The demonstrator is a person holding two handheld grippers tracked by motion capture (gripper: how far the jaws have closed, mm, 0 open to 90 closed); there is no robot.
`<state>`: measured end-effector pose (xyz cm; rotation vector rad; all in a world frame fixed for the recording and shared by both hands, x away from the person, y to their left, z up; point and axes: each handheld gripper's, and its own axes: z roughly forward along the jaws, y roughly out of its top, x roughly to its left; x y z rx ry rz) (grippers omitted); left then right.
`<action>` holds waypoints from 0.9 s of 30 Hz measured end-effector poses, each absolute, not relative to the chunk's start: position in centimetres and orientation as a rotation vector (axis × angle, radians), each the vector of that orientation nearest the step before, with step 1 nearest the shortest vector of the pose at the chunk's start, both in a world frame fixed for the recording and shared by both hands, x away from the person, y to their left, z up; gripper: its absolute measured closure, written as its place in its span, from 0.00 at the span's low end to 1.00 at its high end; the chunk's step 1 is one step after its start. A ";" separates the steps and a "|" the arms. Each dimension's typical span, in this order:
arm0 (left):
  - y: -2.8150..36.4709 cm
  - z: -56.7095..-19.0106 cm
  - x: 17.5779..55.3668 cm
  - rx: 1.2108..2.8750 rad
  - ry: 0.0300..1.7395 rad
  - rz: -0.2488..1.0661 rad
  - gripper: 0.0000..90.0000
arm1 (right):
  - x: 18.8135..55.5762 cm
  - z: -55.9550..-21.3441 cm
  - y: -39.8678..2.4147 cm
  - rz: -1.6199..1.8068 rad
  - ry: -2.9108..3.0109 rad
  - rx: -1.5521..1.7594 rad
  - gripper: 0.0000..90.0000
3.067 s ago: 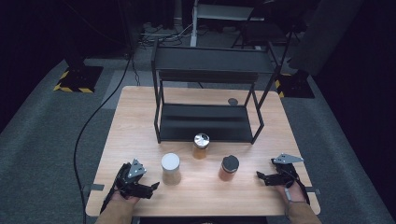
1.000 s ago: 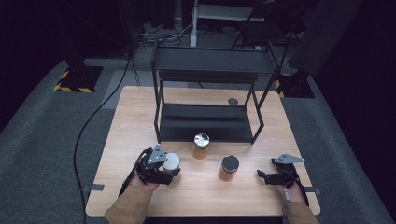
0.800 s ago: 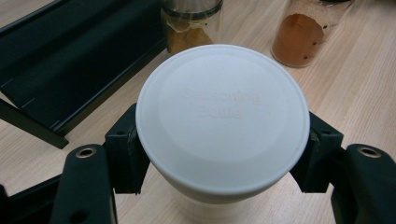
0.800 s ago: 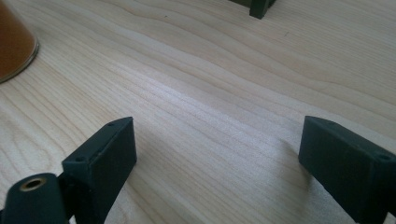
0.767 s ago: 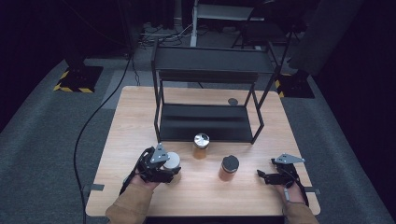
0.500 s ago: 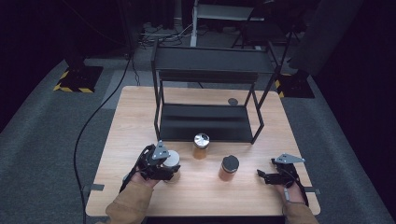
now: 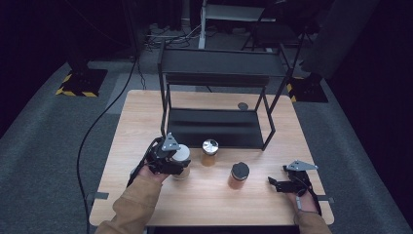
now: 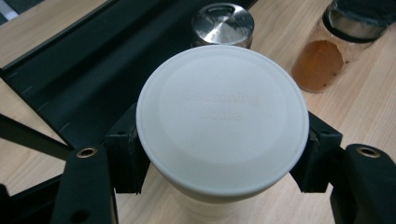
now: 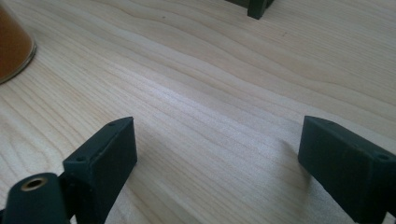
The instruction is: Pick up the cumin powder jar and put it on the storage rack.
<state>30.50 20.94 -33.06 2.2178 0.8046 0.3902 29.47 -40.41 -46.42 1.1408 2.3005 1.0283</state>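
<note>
With jaws either side, white-lidded jar point(image 8: 222, 122) sits between.

Faint raised lettering stands on the round white lid point(image 8: 222, 119) of the jar between the left tool's jaws in the left gripper view. It appears to read "Seasoning" over "Bottle", though the embossing is weak and hard to be sure of. No other text can be read.
</note>
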 end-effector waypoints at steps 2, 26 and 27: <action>20.8 -32.7 31.0 2.219 0.806 0.385 0.37 | 29.5 -46.4 -40.4 1.028 2.300 1.141 0.12; 21.1 -29.6 34.5 2.169 0.826 0.378 0.37 | 29.5 -46.4 -40.4 1.030 2.299 1.142 0.13; 21.2 -29.4 34.7 2.164 0.830 0.379 0.37 | 29.5 -46.4 -40.4 1.030 2.299 1.142 0.13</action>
